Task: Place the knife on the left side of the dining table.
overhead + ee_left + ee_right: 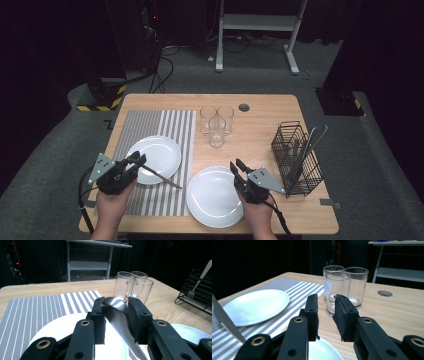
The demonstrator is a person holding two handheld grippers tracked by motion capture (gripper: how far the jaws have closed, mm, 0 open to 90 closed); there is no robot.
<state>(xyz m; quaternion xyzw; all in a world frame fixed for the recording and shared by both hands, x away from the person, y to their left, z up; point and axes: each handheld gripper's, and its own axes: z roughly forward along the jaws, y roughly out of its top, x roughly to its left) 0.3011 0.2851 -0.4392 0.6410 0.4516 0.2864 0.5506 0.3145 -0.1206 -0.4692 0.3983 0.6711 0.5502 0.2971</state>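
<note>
While the left hand-held gripper (116, 312) grips a knife (117, 317), plates (157, 156) lie below.

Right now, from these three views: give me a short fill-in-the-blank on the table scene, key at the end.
1. The left gripper holds a ____ between its pads.
2. The right gripper hovers over the white plate with ____ between its pads.
3. ____ clear glasses stand in a cluster behind the plates.
4. The other plate lies on the striped ____.

Missing words: knife; nothing; three; placemat
</note>
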